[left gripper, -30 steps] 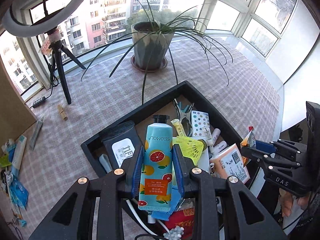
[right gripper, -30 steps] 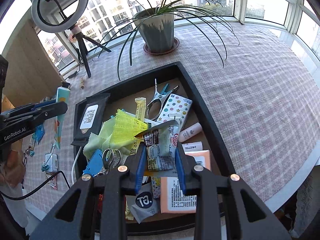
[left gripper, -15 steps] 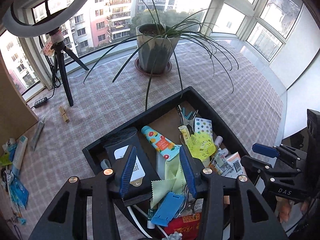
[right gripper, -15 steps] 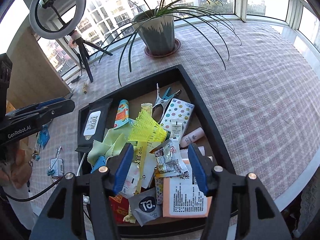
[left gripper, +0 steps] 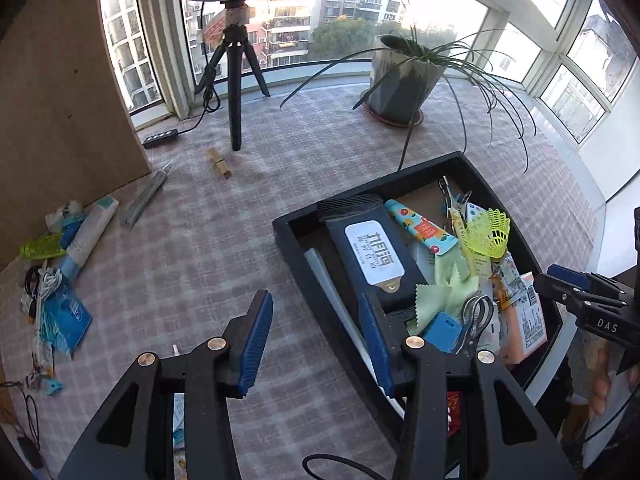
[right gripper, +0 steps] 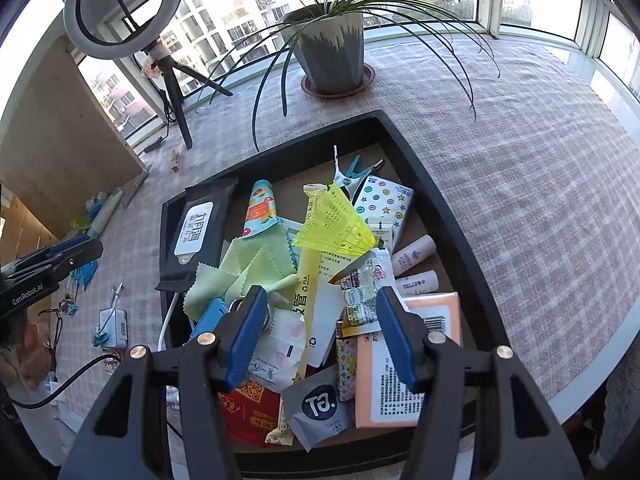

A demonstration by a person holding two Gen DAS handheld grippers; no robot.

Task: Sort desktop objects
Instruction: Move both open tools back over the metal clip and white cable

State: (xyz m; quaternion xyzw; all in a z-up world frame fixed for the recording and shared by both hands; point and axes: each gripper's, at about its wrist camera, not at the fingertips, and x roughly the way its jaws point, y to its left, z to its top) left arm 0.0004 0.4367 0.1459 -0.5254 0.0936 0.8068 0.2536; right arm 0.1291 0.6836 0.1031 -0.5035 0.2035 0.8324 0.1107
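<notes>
Left gripper (left gripper: 316, 340), right gripper (right gripper: 320, 332) — black frames, blue ribbed pads, brass screws.

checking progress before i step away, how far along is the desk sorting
Mostly done: the black tray already holds the orange-print tube, snack packet and many other items. In hand: nothing; the left claw and right claw are both open and empty. Left: the white tube and blue packet on the tablecloth.

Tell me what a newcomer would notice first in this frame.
Probably the black tray heaped with clutter, a neon-yellow shuttlecock on top near its middle. Behind it on the checked cloth stands a potted plant, with a ring light on a tripod at the far left.
</notes>
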